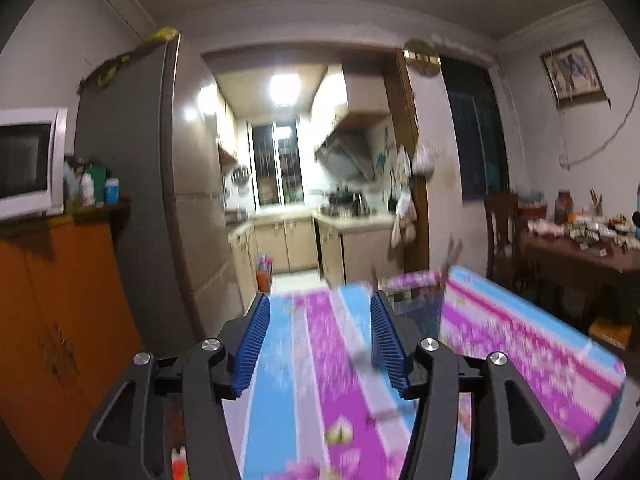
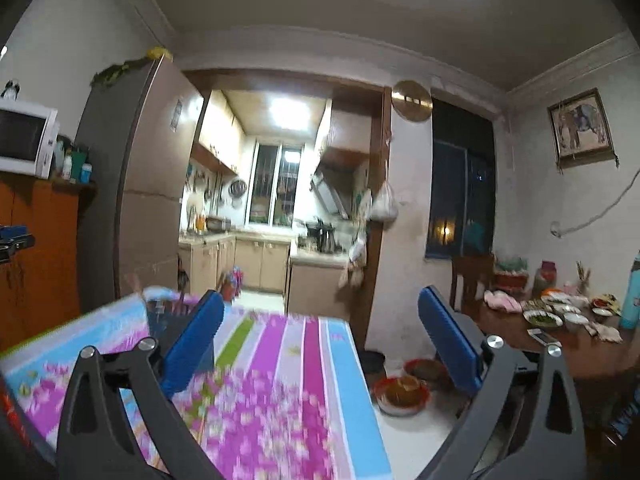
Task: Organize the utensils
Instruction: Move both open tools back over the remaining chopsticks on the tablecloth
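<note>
My left gripper (image 1: 320, 320) is open and empty above a table with a pink, purple and blue striped cloth (image 1: 500, 340). A blurred pale utensil (image 1: 356, 340) lies on the cloth just inside the right blue pad (image 1: 386, 340). A dark utensil holder (image 1: 416, 300) with sticks in it stands at the table's far edge. My right gripper (image 2: 320, 328) is wide open and empty over the same cloth (image 2: 280, 380). The holder shows blurred behind its left pad (image 2: 168, 312). Both views are motion-blurred.
A grey fridge (image 1: 132, 200) and an orange cabinet (image 1: 60, 320) with a microwave (image 1: 28, 160) stand left. A wooden dining table (image 2: 560, 352) with dishes is right. Bowls (image 2: 400, 394) sit on the floor beside the cloth-covered table. The kitchen doorway is ahead.
</note>
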`<state>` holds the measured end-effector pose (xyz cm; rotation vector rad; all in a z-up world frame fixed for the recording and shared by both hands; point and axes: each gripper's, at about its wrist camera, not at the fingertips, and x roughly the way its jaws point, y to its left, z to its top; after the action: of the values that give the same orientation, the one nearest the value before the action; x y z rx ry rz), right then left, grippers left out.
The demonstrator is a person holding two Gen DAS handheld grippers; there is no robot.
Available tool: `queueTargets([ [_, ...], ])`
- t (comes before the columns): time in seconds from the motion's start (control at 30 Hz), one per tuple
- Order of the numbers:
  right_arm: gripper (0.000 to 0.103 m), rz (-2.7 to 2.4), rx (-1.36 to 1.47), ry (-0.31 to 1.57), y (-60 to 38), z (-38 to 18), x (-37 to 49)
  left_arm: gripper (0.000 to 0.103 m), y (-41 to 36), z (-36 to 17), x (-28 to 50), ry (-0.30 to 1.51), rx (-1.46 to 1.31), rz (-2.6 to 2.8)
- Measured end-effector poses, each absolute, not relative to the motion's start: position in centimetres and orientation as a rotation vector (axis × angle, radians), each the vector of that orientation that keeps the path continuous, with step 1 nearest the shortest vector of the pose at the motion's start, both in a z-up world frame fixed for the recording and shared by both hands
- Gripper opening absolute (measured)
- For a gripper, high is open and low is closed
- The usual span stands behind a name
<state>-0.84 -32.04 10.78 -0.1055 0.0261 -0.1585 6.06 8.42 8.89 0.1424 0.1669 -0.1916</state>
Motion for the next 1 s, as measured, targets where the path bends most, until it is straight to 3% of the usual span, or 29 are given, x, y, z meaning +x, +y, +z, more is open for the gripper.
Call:
queueTargets([
  [0.53,0.097,0.042,-0.113,0.444,-23.2,-4.5,-3.2,0.052,2.0,-6.6,-2.0,0.459,0.305,-0.340],
  [1.0,0.095,0.126,-0.131,0.557,-18.4,-9.5,-1.4,0.050,0.3,-10.0,0.0,0.578,0.204,-0.327],
])
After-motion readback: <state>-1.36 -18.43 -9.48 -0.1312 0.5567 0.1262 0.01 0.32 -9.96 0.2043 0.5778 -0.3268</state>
